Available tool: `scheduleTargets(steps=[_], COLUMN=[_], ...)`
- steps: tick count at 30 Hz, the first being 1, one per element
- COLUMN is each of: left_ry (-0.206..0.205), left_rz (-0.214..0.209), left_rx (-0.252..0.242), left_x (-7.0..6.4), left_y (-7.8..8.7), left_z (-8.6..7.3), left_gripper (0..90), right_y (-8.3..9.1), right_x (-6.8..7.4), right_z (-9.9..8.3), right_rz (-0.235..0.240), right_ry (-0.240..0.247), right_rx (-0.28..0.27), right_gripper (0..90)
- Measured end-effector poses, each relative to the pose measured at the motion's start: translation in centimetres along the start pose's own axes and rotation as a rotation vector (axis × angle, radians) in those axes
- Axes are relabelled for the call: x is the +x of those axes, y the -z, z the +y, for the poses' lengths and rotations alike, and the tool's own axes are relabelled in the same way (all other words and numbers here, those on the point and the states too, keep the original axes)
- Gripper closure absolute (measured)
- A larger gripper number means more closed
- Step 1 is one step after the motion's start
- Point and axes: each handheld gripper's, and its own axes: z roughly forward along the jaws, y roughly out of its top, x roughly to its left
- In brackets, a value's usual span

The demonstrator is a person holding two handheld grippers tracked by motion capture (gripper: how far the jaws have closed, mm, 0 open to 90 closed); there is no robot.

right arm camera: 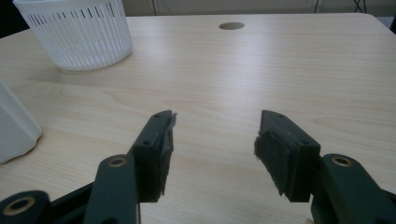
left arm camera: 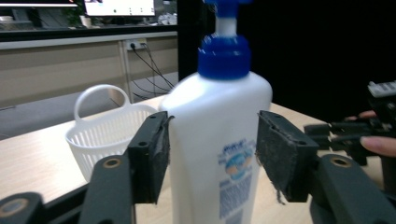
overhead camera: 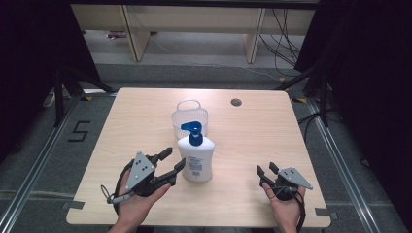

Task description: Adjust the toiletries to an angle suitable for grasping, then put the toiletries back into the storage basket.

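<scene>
The pump bottle stands upright between the spread jaws of the left gripper, one pad touching its side, the other just apart. Just beyond it sits the white basket. The right gripper rests well off to the side, jaws spread and holding nothing. An off-centre squeeze could likely tip the tall bottle or let its smooth wall slip.

Digit "5" marked on floor left of table; bottle label unreadable.
</scene>
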Motion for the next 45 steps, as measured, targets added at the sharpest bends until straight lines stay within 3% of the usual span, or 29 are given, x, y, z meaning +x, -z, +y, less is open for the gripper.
scheduleTargets(steps=[6, 7, 9, 10, 11, 12, 13, 17, 18, 20, 25, 30, 31, 32, 35, 36, 38, 39, 42, 44, 45], left_ry=[0.020, 0.022, 0.025, 0.019, 0.020, 0.020, 0.022, 0.029, 0.029, 0.025, 0.018, 0.013, 0.023, 0.019, 0.006, -0.002, -0.004, -0.004, 0.007, -0.009, 0.012], left_rz=[0.031, 0.037, 0.041, 0.042, 0.047, 0.051, 0.052, 0.053, 0.055, 0.061, 0.094, 0.109, 0.116, 0.119, 0.122, 0.124, 0.125, 0.125, 0.125, 0.129, 0.132], left_rx=[-0.017, -0.021, -0.022, -0.017, -0.021, -0.023, -0.023, -0.024, -0.023, -0.023, -0.022, -0.017, -0.014, -0.014, -0.006, -0.005, -0.001, -0.001, -0.006, -0.009, -0.004], left_x=[0.2, 0.2, 0.1, 0.1, 0.0, -0.1, -0.2, -0.6, -0.7, -0.9, -1.6, -1.9, -2.2, -2.3, -2.6, -2.8, -3.0, -3.0, -3.6, -3.6, -3.8], left_y=[-0.4, -0.4, -0.4, -0.4, -0.4, -0.4, -0.5, -1.1, -1.2, -1.6, -2.6, -3.4, -3.6, -3.7, -3.9, -4.2, -4.5, -4.5, -5.2, -5.4, -5.7], left_z=[0.9, 1.0, 1.1, 1.3, 1.5, 1.5, 1.6, 1.8, 1.9, 2.1, 3.0, 3.5, 3.9, 4.0, 4.3, 4.5, 4.7, 4.7, 5.1, 5.2, 5.3], left_gripper=[40.6, 40.7, 40.8, 40.8, 40.7, 40.8, 41.0, 41.4, 41.6, 42.0, 42.6, 43.6, 43.8, 43.9, 44.3, 44.3, 44.5, 44.6, 45.3, 45.5, 45.8], right_y=[-0.3, -0.4, -0.5, -0.6, -0.7, -0.5, -0.7, -0.8, -0.9, -1.0, -1.2, -1.0, -1.0, -0.9, -1.1, -1.1, -1.1, -1.1, -1.2, -1.1, -1.2], right_x=[-0.1, -0.3, 0.0, -0.2, -0.2, 0.0, -0.3, -0.2, -0.1, -0.3, -0.2, -0.3, -0.1, -0.4, -0.1, -0.2, 0.0, -0.2, -0.2, -0.2, -0.3], right_z=[0.1, 0.1, 0.1, 0.2, 0.2, 0.3, 0.3, 0.3, 0.3, 0.4, 0.3, 0.4, 0.4, 0.5, 0.4, 0.4, 0.4, 0.4, 0.5, 0.5, 0.5], right_rz=[0.013, -0.001, 0.002, 0.004, 0.022, -0.003, 0.002, 0.017, -0.012, 0.019, -0.003, 0.008, -0.004, -0.007, -0.009, -0.013, -0.013, -0.021, -0.009, -0.007, -0.006], right_ry=[-0.020, 0.001, -0.039, -0.006, -0.023, -0.035, 0.017, 0.003, -0.013, 0.000, 0.024, 0.001, -0.035, 0.005, -0.007, 0.029, 0.000, 0.019, 0.009, 0.011, 0.017], right_rx=[0.012, -0.004, -0.001, -0.002, 0.005, 0.032, 0.006, 0.010, 0.020, 0.021, 0.001, 0.009, 0.021, 0.026, 0.018, 0.023, 0.031, 0.027, 0.030, 0.034, 0.030], right_gripper=[42.7, 42.5, 42.3, 42.3, 42.1, 41.9, 41.4, 39.7, 39.2, 38.5, 36.4, 35.2, 34.9, 34.9, 35.0, 35.0, 35.0, 35.0, 35.0, 34.9, 34.9])
